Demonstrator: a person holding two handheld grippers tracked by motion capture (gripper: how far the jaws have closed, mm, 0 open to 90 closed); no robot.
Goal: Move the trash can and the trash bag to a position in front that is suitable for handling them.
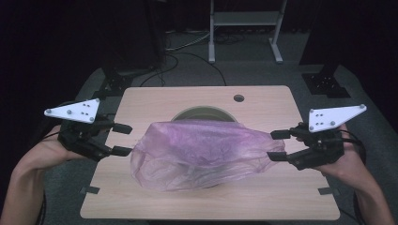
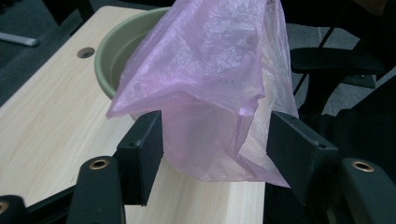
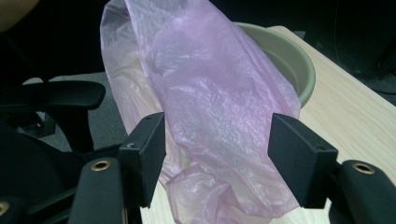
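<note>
The pink plastic bag (image 1: 202, 152) draped over the green basin (image 1: 199, 112) looks feather-light, limp and slippery; pinch its bunched ends at nine and three o'clock. Both grippers' fingers (image 2: 140, 154) stand open, holding nothing.

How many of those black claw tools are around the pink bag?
2. The left gripper is at the left end of the pink plastic bag, the right gripper at its right end. Both have their jaws apart.

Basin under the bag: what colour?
Pale olive green; the basin's rim shows best in the left gripper view, beside the pink bag.
</note>
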